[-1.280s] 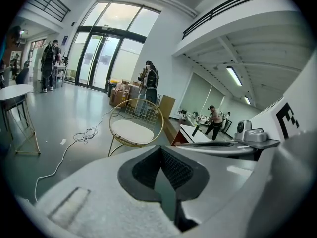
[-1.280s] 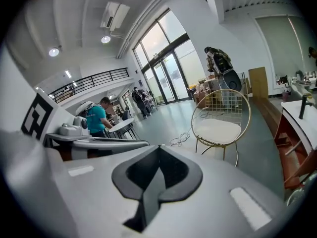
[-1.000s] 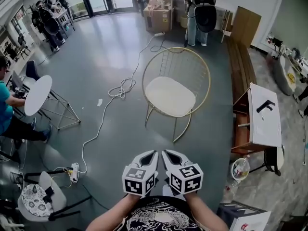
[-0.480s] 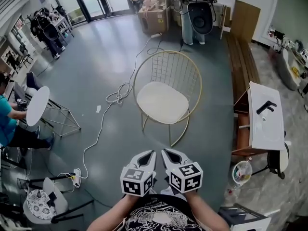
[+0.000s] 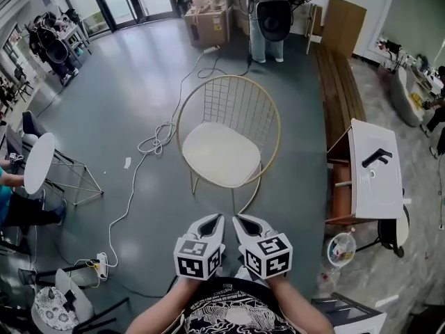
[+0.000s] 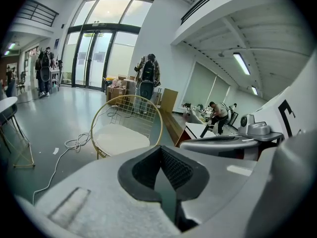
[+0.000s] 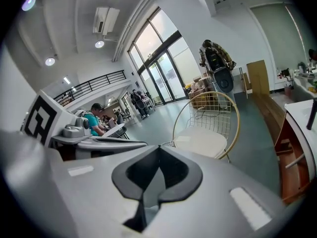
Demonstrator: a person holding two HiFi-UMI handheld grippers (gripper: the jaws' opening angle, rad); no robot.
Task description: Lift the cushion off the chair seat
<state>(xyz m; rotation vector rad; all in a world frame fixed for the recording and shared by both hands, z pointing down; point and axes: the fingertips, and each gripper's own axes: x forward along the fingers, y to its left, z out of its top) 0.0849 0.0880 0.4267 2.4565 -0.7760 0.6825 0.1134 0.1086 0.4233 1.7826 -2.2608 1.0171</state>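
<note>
A cream cushion (image 5: 221, 154) lies on the seat of a round gold wire chair (image 5: 229, 79) in the middle of the grey floor. Both grippers are held side by side close to my body, well short of the chair and pointing at it. My left gripper (image 5: 220, 217) is shut with nothing in it. My right gripper (image 5: 237, 218) is shut and empty too. In the left gripper view the cushion (image 6: 119, 139) shows beyond the closed left gripper (image 6: 163, 175). The right gripper view has the cushion (image 7: 200, 142) ahead of the closed right gripper (image 7: 157, 175).
A white cable (image 5: 149, 145) snakes over the floor left of the chair to a power strip (image 5: 102, 264). A white side table (image 5: 375, 186) and a wooden bench (image 5: 338, 82) stand to the right. A person (image 5: 268, 19) stands behind the chair. A round white table (image 5: 38, 162) is at left.
The chair and cushion have slid left and nearer in the head view as I walked toward them. Both grippers stay shut and side by side.
</note>
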